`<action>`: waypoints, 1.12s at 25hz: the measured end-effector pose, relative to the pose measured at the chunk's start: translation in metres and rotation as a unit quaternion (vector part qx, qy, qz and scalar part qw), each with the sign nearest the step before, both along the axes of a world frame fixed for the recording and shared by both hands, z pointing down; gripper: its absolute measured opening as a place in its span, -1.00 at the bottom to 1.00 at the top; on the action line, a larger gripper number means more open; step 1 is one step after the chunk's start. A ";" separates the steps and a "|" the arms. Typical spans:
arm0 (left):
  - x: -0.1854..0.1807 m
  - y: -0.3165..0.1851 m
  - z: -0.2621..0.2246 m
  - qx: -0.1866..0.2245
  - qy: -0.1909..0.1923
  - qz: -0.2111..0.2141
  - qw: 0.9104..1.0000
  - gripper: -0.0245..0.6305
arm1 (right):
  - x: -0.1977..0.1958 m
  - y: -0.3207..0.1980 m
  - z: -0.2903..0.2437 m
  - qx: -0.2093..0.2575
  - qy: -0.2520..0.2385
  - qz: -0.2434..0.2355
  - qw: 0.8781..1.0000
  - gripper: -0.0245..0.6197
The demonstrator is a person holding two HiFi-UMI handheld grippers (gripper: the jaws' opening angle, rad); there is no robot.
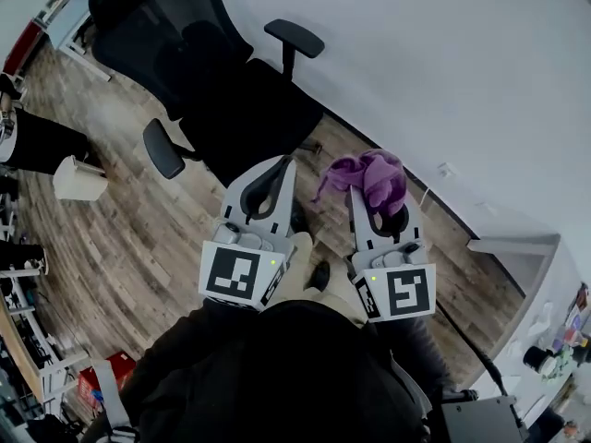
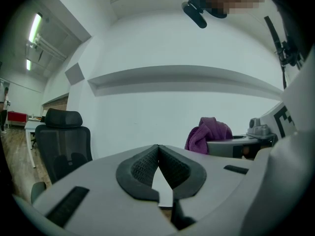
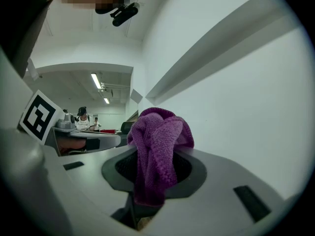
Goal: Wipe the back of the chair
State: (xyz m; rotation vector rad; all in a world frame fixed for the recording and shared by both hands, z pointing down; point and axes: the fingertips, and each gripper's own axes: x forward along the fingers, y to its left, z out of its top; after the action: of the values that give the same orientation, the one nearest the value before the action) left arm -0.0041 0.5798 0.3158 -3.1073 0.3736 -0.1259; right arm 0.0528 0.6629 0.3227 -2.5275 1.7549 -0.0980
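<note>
Head view: right tongs (image 1: 377, 192) clamp a purple cloth (image 1: 367, 173); left tongs (image 1: 281, 164) closed, empty, near chair (image 1: 231, 86).

Bright, even indoor light, ceiling strip lights (image 3: 96, 80) glowing, soft shadows, strong fisheye bending, dark vignetted corners, near jaws slightly soft.

Black office chair (image 1: 217, 86) with armrests standing upright, crumpled purple cloth (image 1: 367, 175) clamped in right claw (image 1: 377, 194)
</note>
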 end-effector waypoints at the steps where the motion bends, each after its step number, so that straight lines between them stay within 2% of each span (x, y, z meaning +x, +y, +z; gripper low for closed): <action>1: 0.004 -0.012 0.003 -0.004 0.003 -0.011 1.000 -0.90 | 0.006 -0.013 0.002 -0.003 0.002 -0.010 1.000 -0.60; 6: 0.032 -0.085 0.016 -0.017 0.008 -0.047 0.999 -0.90 | 0.035 -0.088 0.012 -0.014 0.005 -0.047 0.999 -0.60; 11: 0.072 -0.171 0.023 -0.030 0.010 -0.069 0.997 -0.90 | 0.072 -0.183 0.022 -0.026 -0.004 -0.086 0.996 -0.60; 15: 0.088 -0.235 0.028 -0.036 0.009 -0.102 0.994 -0.90 | 0.089 -0.257 0.029 -0.032 -0.012 -0.126 0.991 -0.60; 18: 0.090 -0.262 0.025 -0.053 0.020 -0.131 0.990 -0.90 | 0.087 -0.291 0.028 -0.031 -0.008 -0.160 0.987 -0.61; 23: 0.076 -0.327 0.005 -0.032 0.027 -0.169 0.985 -0.90 | 0.074 -0.363 0.001 -0.029 0.009 -0.211 0.977 -0.60; 28: 0.049 -0.355 -0.029 -0.036 0.064 -0.216 0.974 -0.90 | 0.054 -0.396 -0.033 -0.020 0.032 -0.247 0.968 -0.60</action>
State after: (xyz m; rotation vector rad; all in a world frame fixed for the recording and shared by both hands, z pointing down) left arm 0.0448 0.2243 0.2868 -3.0549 1.0669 0.0622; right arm 0.1069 0.2665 0.2899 -2.0758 2.3880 -0.0753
